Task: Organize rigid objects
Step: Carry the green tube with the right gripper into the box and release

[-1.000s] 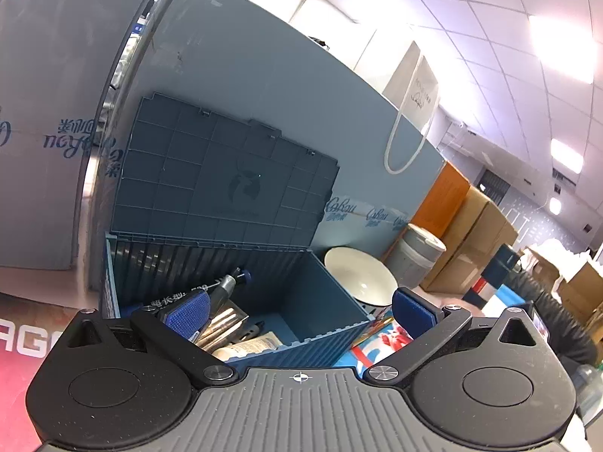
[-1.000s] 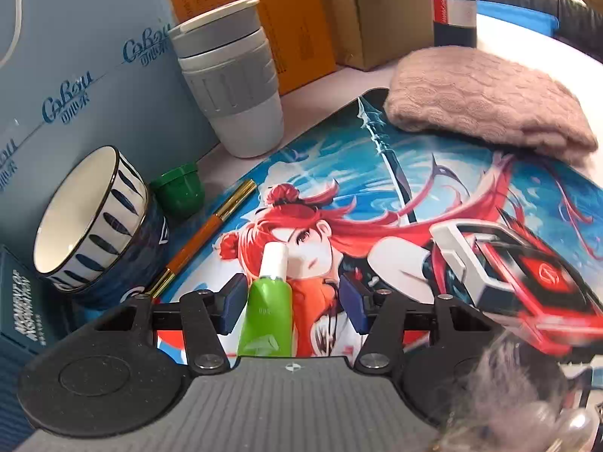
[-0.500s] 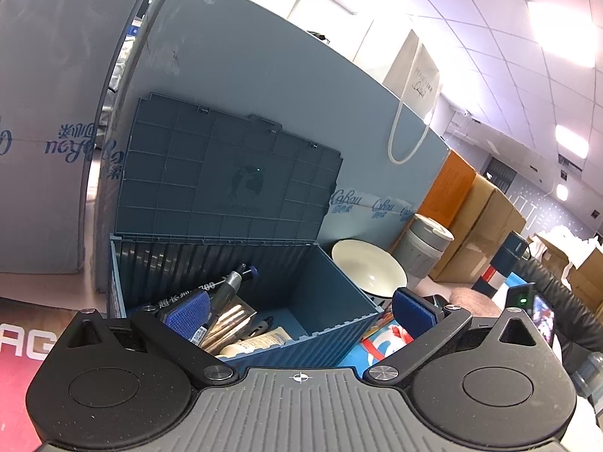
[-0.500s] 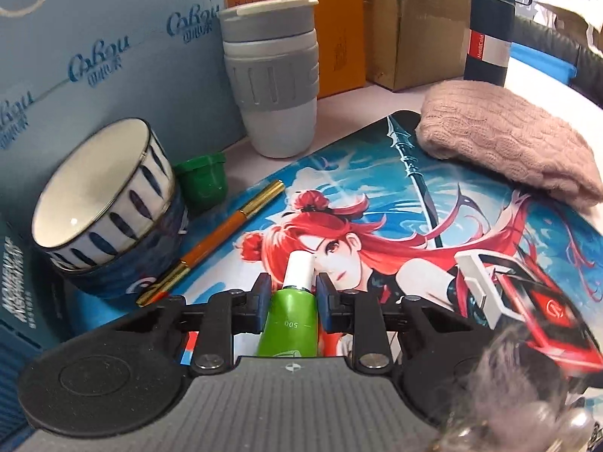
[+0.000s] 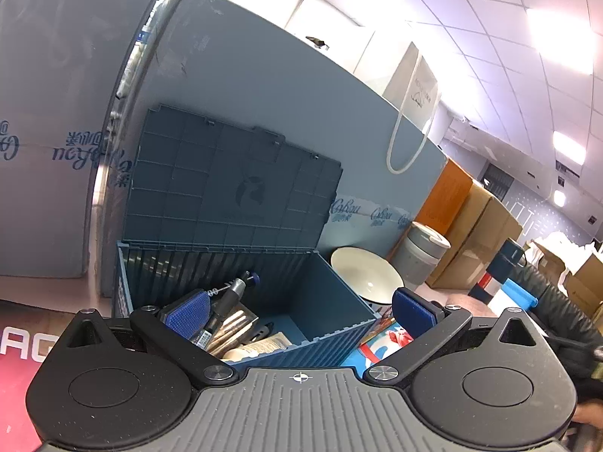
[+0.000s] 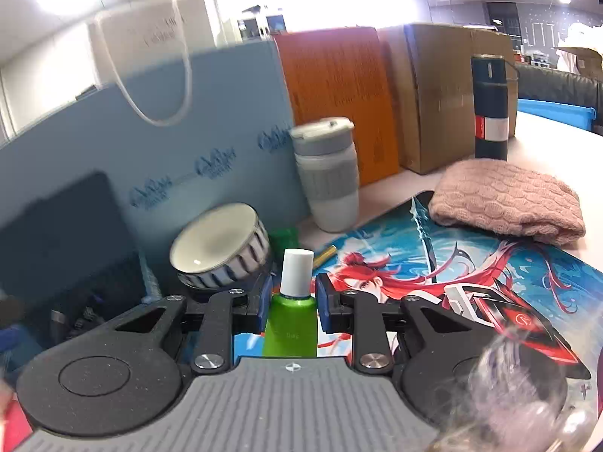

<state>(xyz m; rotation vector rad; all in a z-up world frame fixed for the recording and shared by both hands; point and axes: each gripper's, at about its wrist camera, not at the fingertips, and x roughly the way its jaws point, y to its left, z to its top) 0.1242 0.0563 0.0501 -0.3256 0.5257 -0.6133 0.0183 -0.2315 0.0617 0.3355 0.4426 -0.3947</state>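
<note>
Carrying the tube [image 6: 291,324] to the bin [image 5: 331,301] is the step in hand, and it goes best with the tube kept upright and the grip unchanged. The right gripper [image 6: 291,301] is clamped on its green body just below the white cap, pads pressing both sides, and the tube hangs clear above the mat [image 6: 471,263]. The left gripper [image 5: 297,310] has its jaws spread wide with nothing between them, hovering over the near wall of the bin.

The bin stands open, its lid [image 5: 233,184] leaning back against the blue board. Its left part already holds pens and tools [image 5: 230,312]; the right part of the floor looks bare, so I would aim there.

On the way, the bowl [image 6: 220,245] lies tilted between tube and bin, apparently just beside the bin's right wall, though that side is blurred. Passing above its rim is the safe line. The cup [image 6: 328,173] and cloth [image 6: 505,199] sit well off the path.
</note>
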